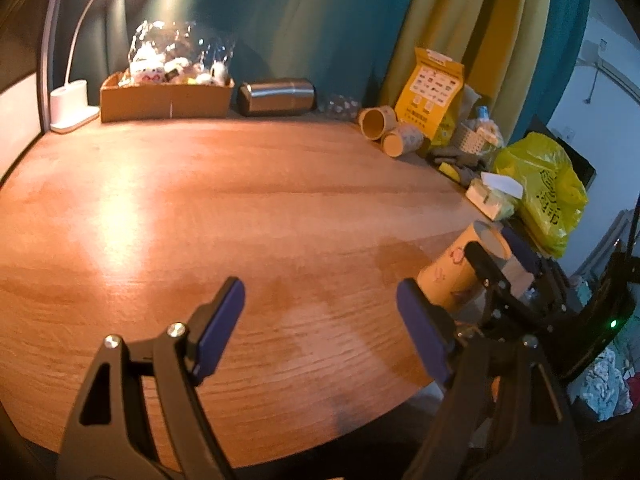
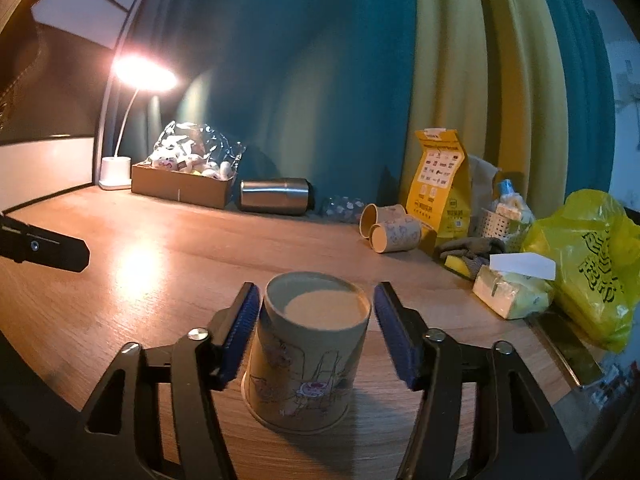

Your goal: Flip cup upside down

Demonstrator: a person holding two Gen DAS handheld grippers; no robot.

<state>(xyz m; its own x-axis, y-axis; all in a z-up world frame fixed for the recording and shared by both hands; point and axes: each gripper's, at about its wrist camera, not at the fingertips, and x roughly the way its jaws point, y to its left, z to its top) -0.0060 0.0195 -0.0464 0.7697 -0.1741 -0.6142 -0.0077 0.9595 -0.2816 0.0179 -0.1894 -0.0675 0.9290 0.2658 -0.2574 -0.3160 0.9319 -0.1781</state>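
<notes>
Here, cup (image 2: 306,354) stands upside down on table (image 2: 160,264), base up, near front edge, between my right fingers (image 2: 316,328). Those spread wide, left pad just beside cup wall, right pad apart. My left fingers (image 1: 320,332) wide open, holding nothing, over bare wood. Left view shows cup low at right, half hidden by right tool. Clutter along back and right edges: lamp (image 2: 120,160), cardboard box (image 2: 182,188), yellow bag (image 2: 588,264). Middle open.

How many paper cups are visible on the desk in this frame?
3. One printed tan paper cup stands upside down between the right claw fingers. Two similar paper cups lie sideways near the yellow pouch. Clutter may hide more.
</notes>
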